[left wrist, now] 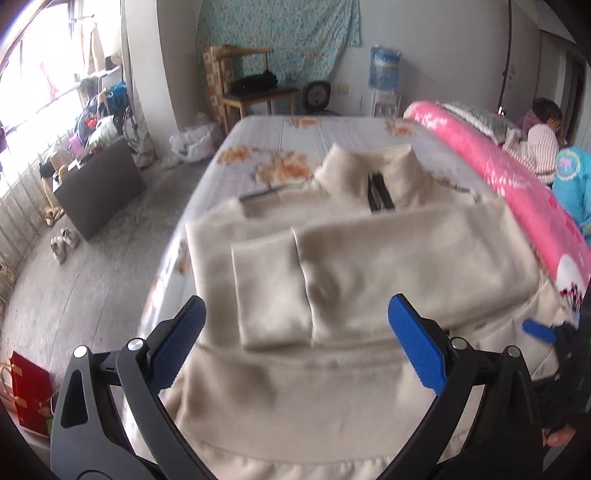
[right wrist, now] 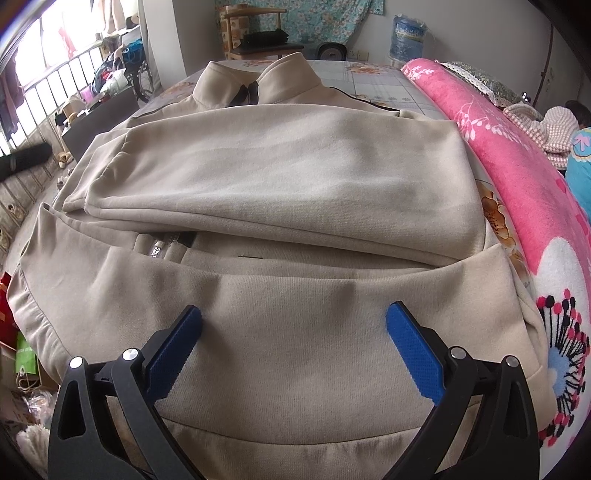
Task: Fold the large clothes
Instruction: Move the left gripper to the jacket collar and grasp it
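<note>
Both grippers, left gripper (left wrist: 295, 314) and right gripper (right wrist: 293, 325), were held with jaws spread, grasping nothing, above the beige jacket (right wrist: 288, 177), which was laid sleeves-folded on the bed (left wrist: 258, 129), beside a pink blanket (right wrist: 517, 155).

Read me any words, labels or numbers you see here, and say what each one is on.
None can be read.
Small white print on the dark strip of the beige fleece zip jacket: too small.
Label on the blue water bottle: blurred.
Green paper bag with white marking: unreadable.
</note>
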Action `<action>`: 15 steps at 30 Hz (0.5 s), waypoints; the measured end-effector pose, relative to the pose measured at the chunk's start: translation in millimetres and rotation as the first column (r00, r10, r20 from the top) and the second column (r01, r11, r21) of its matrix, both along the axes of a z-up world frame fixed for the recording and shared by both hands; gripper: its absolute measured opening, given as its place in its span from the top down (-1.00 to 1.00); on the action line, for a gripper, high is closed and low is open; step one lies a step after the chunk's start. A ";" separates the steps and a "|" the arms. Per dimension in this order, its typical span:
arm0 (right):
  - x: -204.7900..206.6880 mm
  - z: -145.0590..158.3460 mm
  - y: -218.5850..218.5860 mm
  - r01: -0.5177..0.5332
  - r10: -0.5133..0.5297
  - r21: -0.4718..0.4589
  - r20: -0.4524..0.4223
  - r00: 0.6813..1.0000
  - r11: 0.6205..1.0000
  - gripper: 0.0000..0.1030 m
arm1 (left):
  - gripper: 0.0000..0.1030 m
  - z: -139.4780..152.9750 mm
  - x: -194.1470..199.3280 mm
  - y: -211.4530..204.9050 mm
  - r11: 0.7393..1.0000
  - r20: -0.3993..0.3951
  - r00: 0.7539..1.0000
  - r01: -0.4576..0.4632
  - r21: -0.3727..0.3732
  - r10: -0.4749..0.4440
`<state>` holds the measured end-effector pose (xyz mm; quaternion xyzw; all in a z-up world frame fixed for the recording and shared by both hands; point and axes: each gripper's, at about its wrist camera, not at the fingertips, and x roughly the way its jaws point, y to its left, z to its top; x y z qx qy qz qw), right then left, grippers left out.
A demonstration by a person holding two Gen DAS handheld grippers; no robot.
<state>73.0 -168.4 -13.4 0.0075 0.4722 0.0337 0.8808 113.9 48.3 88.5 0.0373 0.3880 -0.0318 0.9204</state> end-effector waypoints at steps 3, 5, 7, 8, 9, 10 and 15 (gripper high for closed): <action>7.8 5.2 -5.1 -0.007 0.009 0.049 -0.042 0.999 0.999 -0.88 | -0.84 19.4 25.6 7.8 0.999 0.017 1.000 0.023 -0.031 -0.023; 12.4 13.5 -11.8 -0.010 0.017 0.120 -0.052 0.998 0.993 -0.88 | -0.84 27.0 42.2 12.1 0.997 0.028 0.999 0.035 -0.061 -0.034; 18.5 29.9 -18.9 -0.020 0.027 0.202 -0.033 0.999 0.979 -0.88 | -0.82 31.6 60.6 13.7 0.994 0.042 0.998 0.053 -0.098 -0.049; 21.4 36.2 -20.8 -0.028 0.035 0.233 -0.025 0.999 0.972 -0.88 | -0.73 32.1 68.5 13.2 0.991 0.045 0.997 0.063 -0.115 -0.059; 27.9 46.8 -23.1 -0.047 0.053 0.287 -0.011 0.999 0.957 -0.88 | -0.62 31.9 80.4 11.9 0.987 0.042 0.997 0.077 -0.139 -0.072; 33.6 53.3 -23.9 -0.061 0.065 0.317 -0.002 0.998 0.946 -0.88 | -0.56 30.7 94.6 10.2 0.982 0.031 0.996 0.091 -0.168 -0.087; 93.6 97.2 -31.8 -0.091 0.077 0.396 0.052 0.996 0.914 -0.88 | -0.37 23.8 164.8 -1.3 0.954 -0.025 0.994 0.098 -0.282 -0.110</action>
